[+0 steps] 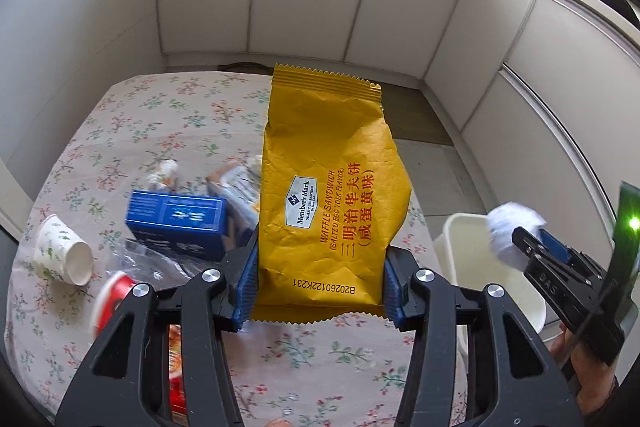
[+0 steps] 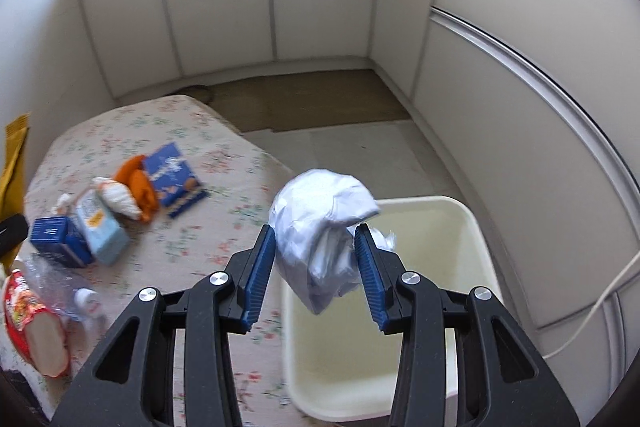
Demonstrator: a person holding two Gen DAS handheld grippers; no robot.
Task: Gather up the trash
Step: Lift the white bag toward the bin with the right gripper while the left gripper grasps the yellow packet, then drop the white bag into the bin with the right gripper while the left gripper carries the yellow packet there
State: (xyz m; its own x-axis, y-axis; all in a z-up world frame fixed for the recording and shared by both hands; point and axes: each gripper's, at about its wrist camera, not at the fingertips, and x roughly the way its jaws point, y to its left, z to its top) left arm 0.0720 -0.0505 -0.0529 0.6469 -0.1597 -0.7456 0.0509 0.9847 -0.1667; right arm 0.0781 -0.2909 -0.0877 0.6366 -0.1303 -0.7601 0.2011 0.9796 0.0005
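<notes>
My left gripper (image 1: 318, 285) is shut on a yellow waffle sandwich wrapper (image 1: 328, 195), which stands upright between the blue pads above the floral table (image 1: 160, 115). My right gripper (image 2: 316, 281) is shut on a crumpled white wad of paper (image 2: 320, 227), held over the near left rim of a cream waste bin (image 2: 460, 219). In the left wrist view that right gripper (image 1: 528, 247) shows at the right edge with the white wad (image 1: 508, 231) above the bin (image 1: 460, 239). The wrapper's edge (image 2: 14, 155) shows at the far left of the right wrist view.
On the table lie a blue box (image 1: 176, 223), a paper cup (image 1: 60, 251) on its side, a red noodle cup (image 2: 32, 331), clear plastic (image 2: 52, 279), a pale blue carton (image 2: 100, 231), an orange item (image 2: 136, 179) and a blue snack packet (image 2: 172, 179). White cabinets ring the floor.
</notes>
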